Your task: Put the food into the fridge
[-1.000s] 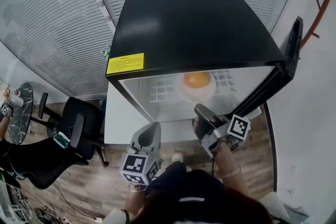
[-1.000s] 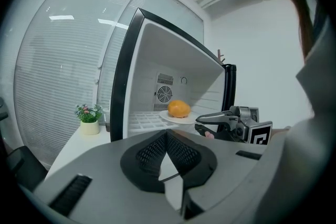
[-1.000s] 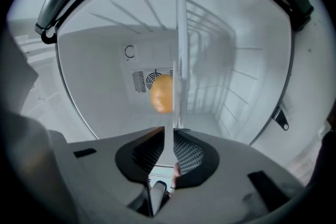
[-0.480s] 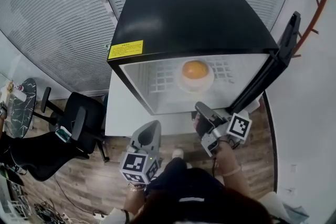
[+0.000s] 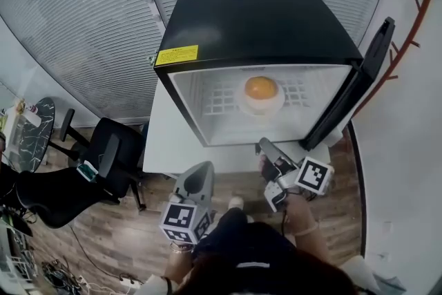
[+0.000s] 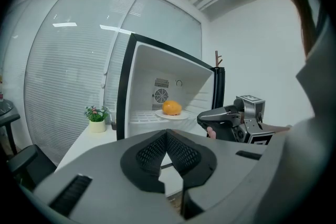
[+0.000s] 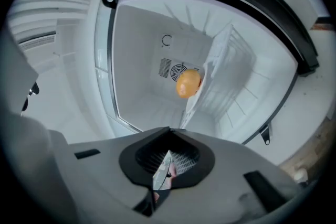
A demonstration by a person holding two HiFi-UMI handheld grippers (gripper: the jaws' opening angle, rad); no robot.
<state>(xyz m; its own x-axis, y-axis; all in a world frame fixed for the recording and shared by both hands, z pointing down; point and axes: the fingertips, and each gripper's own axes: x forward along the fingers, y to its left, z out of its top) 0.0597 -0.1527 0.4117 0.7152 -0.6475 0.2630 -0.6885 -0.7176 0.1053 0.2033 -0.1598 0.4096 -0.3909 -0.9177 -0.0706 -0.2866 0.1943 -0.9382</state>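
— Slatted blinds (image 5: pixel 76 31) behind, plank floor (image 5: pixel 124 245) underfoot, and up on a white counter (image 5: pixel 160 141) a black fridge (image 5: pixel 255 17) with its door (image 5: pixel 376 55) swung wide to the right. Why open like that?

— Presumably for reach into the cavity. Already holds the food (image 5: pixel 261 87): round, orange, resting on a white plate (image 5: pixel 261 109) on the wire shelf (image 5: pixel 214 101), about mid-width, near the fan grille (image 6: pixel 161 95) of the back wall.

— Why a plate, and why up on the shelf?

— Likely to stop any rolling along the wires. Looks settled, touching nothing but the plate.

— And the right gripper (image 5: pixel 265 146)?

— Outside, in front of the opening, below the food in the head view and well apart from it. Just finished closing: fully shut now, with nothing between the jaws. Rolled onto its side, going by the tilted fridge in its own view, with the food ahead and above the jaws.

— Left gripper (image 5: pixel 203 168)?

— Much the same: shut on nothing, out past the counter's front edge, to the left of the other, aimed at the opening. Food ahead and far off in its view.

— Left to do?

— Judging by all that, placing done; probably only the door to close, nearest the right gripper.
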